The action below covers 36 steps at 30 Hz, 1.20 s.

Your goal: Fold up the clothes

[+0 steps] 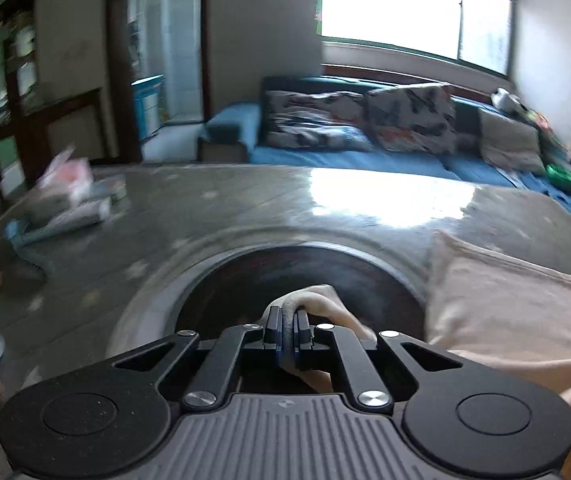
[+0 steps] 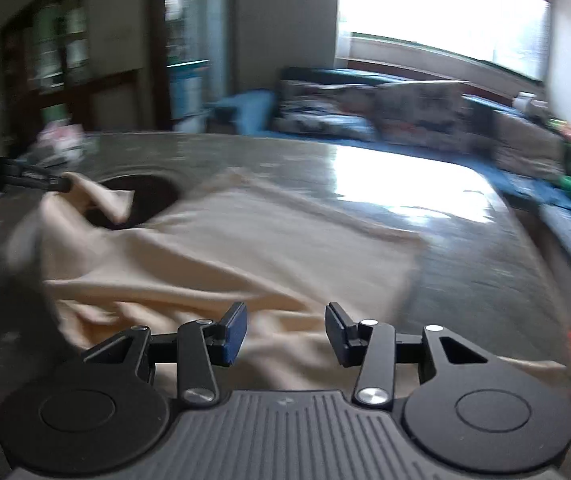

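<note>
Ribbed grey plastic and matte black linkage arms with bright round rivets fill the bottom of both wrist views. From the left wrist, the left tongs [image 1: 288, 322] stand together, their blue-faced pads clamped on a soft bunched corner of the cream cloth [image 1: 505, 304], which pokes up over the fingertips and hangs out below them. That corner is lifted off the surface; the right wrist view shows it raised in a peaked fold at the far left, with the fabric sagging down from it.

Between the right tongs [image 2: 285, 330] a clear gap shows: the pads are apart and nothing is pinched, with the cloth [image 2: 225, 256] lying just under and ahead of them. No earlier picture is given, so only this spread stance can be told.

Matte, soft and loosely creased, the cloth spreads over the near part of the tabletop [image 2: 465, 248], which is a glossy grey-green surface with faint speckles and a strong window glare. A round dark recess [image 1: 297, 280] with a raised ring around it sits in the tabletop, partly covered by the cloth. Blurred packets and papers [image 1: 69, 196] lie at the far left edge. Beyond stands a blue sofa [image 1: 349, 156] with patterned cushions.
</note>
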Tool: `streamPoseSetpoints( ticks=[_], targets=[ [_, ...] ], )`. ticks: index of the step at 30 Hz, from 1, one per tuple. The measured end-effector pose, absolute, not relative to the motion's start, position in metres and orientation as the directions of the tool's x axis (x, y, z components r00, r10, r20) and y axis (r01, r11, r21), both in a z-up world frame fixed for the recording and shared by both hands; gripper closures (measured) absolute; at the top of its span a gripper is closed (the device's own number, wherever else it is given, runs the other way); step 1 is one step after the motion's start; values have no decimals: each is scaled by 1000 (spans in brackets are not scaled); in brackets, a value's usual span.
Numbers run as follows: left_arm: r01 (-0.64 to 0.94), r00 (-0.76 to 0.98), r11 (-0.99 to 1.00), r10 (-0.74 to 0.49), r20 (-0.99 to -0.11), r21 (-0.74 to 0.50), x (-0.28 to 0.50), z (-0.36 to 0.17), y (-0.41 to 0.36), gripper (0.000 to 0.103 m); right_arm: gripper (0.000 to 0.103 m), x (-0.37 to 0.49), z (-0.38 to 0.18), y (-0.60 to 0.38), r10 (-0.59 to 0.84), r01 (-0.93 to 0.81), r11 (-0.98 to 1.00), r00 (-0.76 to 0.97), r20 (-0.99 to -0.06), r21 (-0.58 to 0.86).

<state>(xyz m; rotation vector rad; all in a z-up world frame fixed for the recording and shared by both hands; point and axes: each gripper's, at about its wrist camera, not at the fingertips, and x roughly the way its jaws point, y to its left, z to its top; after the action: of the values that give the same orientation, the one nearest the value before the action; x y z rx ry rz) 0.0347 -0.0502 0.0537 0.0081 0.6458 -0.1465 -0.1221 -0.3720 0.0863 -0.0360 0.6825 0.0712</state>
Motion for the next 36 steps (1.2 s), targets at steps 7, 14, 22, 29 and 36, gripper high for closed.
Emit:
streamPoseSetpoints(
  ticks=[7,14,22,29,36],
  targets=[
    [94,769,991,-131,-626,-93,10,40,-21,97,64,-102,74,-302,236,-353,935,690,-684,-33],
    [72,791,988,-139,-597,-135,-15,52,-2,97,101,-108,68,-291,271,-428,903,641,-718,-40],
    [18,763,994,-82,-641,-106,-55,46,22,97,101,-165,89,-285,426,-621,784,502,-753,29],
    [-6,718,997,-53,-694,-82,-68,33,36,92,92,-183,80,-285,452,-657,751,437,-778,68],
    [-35,761,997,-17,-648,-67,-70,54,45,56,73,-186,102,-320,447,-577,813,528,-723,81]
  ],
)
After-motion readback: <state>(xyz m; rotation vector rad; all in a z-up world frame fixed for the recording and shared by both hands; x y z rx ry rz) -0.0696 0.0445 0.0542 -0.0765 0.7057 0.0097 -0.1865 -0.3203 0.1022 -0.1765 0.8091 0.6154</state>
